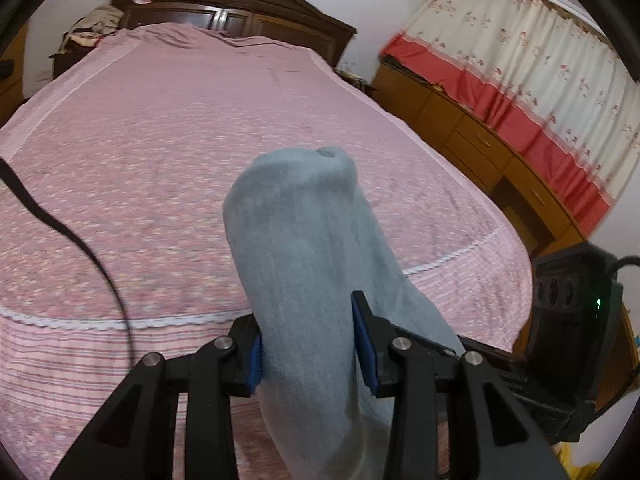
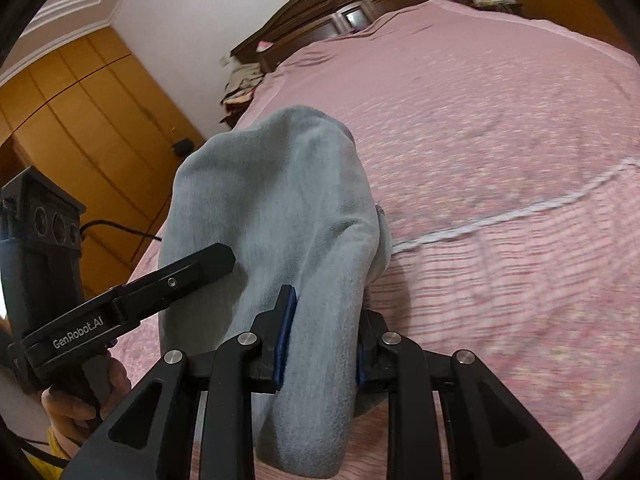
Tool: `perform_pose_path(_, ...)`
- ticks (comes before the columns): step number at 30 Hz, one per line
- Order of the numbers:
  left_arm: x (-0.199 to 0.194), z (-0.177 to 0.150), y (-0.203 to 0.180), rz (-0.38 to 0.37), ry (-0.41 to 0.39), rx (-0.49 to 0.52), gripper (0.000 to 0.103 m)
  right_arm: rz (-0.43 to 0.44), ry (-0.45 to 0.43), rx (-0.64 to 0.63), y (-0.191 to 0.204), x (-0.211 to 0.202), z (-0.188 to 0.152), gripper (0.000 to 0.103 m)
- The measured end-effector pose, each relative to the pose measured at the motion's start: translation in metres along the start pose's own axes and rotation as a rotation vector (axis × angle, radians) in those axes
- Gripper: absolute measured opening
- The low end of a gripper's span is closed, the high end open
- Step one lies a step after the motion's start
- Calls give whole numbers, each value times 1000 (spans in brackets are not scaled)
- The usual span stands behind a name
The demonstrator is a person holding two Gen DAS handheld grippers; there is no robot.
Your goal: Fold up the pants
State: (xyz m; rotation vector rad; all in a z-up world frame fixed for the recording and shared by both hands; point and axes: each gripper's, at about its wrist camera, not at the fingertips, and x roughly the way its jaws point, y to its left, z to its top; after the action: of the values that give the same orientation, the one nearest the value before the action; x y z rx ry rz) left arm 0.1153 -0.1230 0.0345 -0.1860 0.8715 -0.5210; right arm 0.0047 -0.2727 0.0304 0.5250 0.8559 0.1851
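While we hold the grey pants (image 1: 304, 248) up over the foot of the pink-covered bed (image 1: 160, 152), both tongs pinch the cloth. Our left gripper (image 1: 308, 344) has a thick bunch of the fabric pressed between its blue pads (image 1: 365, 344), and our right gripper (image 2: 320, 344) clamps another bunch the same way. From each grip a rounded fold of the pants rises forward and away toward the dark wooden headboard (image 1: 240, 4), while the rest hangs down below the jaws. A hand (image 2: 76, 404) shows under the left gripper in the right wrist view. We see no containers holding anything.
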Motion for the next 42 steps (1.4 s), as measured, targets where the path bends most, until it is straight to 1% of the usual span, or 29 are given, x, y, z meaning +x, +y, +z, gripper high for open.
perform_pose_path(4, 5, -3, 19, 40, 14, -17, 39, 3, 63, -32, 15, 32, -7, 26)
perform_pose_path(8, 21, -8, 40, 74, 45, 3, 39, -16, 83, -50, 24, 54, -10, 26)
perform_pose_path(13, 41, -16, 66, 63, 75, -55, 40, -27, 95, -52, 23, 74, -7, 26)
perform_pose_path(15, 43, -20, 76, 49, 72, -83, 41, -26, 99, -53, 23, 79, -7, 26)
perform_pose_path(17, 42, -24, 82, 52, 68, -94, 43, -32, 102, -66, 23, 85, -7, 26)
perform_pose_path(19, 41, -25, 82, 57, 68, -97, 43, -37, 103, -76, 29, 91, -11, 26)
perform_pose_path(23, 31, -23, 75, 64, 66, -89, 43, -22, 111, -63, 24, 86, -12, 27)
perform_pose_path(25, 25, -22, 71, 71, 60, -80, 43, -20, 116, -53, 20, 83, -7, 27)
perform_pose_path(29, 14, -17, 64, 104, 50, -60, 43, -45, 100, -54, 19, 75, 1, 27)
perform_pose_path(34, 6, -15, 64, 149, 58, -78, 43, -67, 89, -74, 25, 71, 4, 27)
perform_pose_path(37, -10, -14, 64, 198, 7, -76, 43, -75, 82, -92, 27, 75, 7, 27)
perform_pose_path(42, -23, -5, 67, 174, -46, -92, 43, -102, 84, -83, 24, 77, 13, 27)
